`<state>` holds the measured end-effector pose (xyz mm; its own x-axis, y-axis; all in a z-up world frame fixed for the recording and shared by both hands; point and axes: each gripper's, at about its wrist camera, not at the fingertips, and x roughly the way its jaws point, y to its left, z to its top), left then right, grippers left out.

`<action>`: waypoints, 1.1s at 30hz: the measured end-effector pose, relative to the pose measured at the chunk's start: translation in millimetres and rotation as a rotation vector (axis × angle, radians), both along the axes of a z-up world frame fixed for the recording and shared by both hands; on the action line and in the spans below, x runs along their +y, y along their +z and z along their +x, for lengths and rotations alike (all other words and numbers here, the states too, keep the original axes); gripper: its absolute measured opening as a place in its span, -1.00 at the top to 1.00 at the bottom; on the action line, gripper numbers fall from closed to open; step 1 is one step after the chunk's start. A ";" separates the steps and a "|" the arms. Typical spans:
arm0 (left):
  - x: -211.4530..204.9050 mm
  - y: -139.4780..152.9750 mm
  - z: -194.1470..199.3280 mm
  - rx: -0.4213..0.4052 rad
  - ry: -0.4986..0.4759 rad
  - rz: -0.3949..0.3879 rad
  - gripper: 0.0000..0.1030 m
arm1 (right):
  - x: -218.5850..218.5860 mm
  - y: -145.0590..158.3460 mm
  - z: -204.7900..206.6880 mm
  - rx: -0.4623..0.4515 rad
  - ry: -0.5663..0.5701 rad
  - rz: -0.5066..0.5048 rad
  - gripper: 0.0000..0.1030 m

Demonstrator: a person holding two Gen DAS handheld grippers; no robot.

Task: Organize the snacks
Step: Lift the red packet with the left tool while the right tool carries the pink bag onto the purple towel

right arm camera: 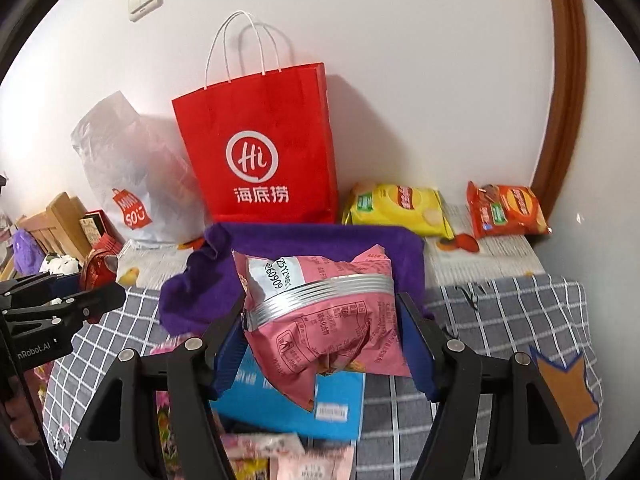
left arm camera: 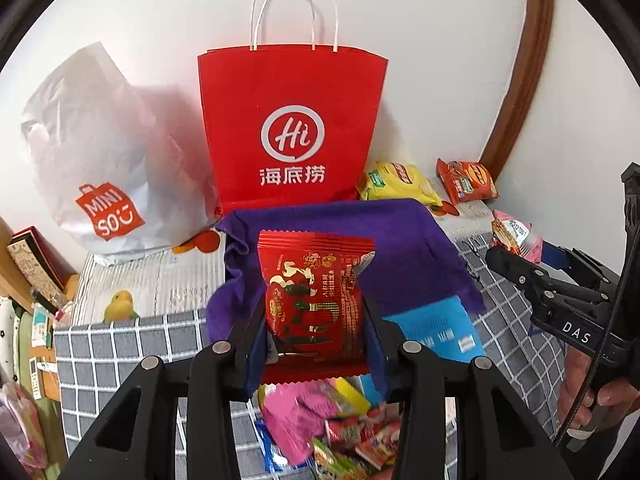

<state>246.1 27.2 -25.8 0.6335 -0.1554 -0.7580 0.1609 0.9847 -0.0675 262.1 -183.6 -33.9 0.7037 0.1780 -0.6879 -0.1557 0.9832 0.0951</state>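
claws: 2, we see both.
left claw [left arm camera: 316, 316]: pinching 1 red snack packet [left arm camera: 314, 300], held upright, long axis top-to-bottom, above the snack pile [left arm camera: 332, 436].
right claw [right arm camera: 324, 332]: pinching 1 pink snack bag [right arm camera: 324, 320], crumpled, tilted, long axis approx. upright, over the blue packet [right arm camera: 296, 408].
bags at wall: 2 – red paper bag [right arm camera: 260, 152], white plastic bag [right arm camera: 132, 184].
chip bags: 2 – yellow chip bag [right arm camera: 396, 208], orange chip bag [right arm camera: 504, 208], lying flat, near wall.
purple cloth [right arm camera: 320, 240]: 1, on bed w/ checked cover [right arm camera: 500, 312].
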 end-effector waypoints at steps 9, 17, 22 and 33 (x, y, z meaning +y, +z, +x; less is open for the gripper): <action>9.7 0.8 54.1 0.002 0.029 0.002 0.23 | 5.3 5.0 55.7 -0.010 0.021 -0.004 -0.32; 12.8 -18.1 97.3 0.031 0.045 -0.003 0.23 | 2.9 -3.6 101.8 -0.024 0.017 0.002 -0.32; 19.5 -44.6 118.8 0.075 0.062 -0.006 0.23 | 6.1 -29.7 123.7 0.008 0.041 -0.010 -0.32; 37.0 -80.8 139.1 0.155 0.106 -0.022 0.23 | 20.5 -78.5 147.9 0.099 0.096 -0.079 -0.32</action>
